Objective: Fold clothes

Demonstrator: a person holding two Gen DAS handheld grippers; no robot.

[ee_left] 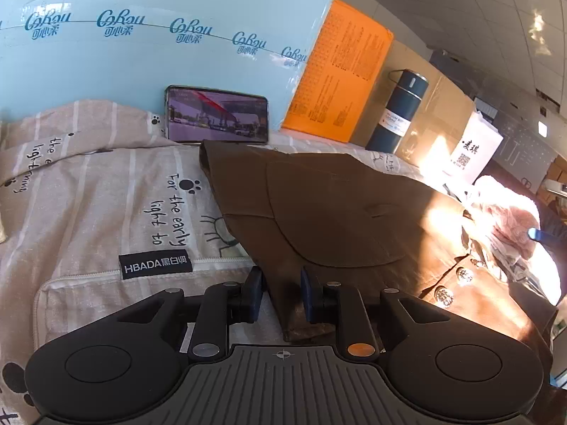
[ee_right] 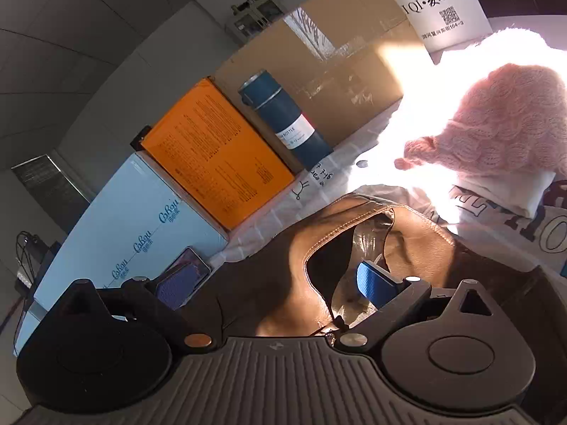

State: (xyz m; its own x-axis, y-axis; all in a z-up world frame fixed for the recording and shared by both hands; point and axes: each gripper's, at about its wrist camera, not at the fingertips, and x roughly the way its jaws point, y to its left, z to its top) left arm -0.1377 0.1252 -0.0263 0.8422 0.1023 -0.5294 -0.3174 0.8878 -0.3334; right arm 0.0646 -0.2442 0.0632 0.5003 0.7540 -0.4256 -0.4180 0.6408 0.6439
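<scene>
My left tongs (ee_left: pixel 281 292) pinched the brown jacket's (ee_left: pixel 336 212) near edge on the printed sheet (ee_left: pixel 106 191), my right tongs (ee_right: pixel 269 283) gaped above its collar; a clean fold probably needed both corners held level.

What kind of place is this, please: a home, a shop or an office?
Probably an office or storeroom corner, not a bedroom: a grid ceiling, stacked cartons such as the cardboard box and orange box, and a printed sheet spread as a folding surface.

A striped sheet (ee_left: pixel 106 177) with paw prints covers the surface. On it, before my left claw (ee_left: pixel 281 292), lies a brown jacket (ee_left: pixel 319 212); farther stand a phone (ee_left: pixel 216 115) and a blue bottle (ee_left: pixel 397 109).
</scene>
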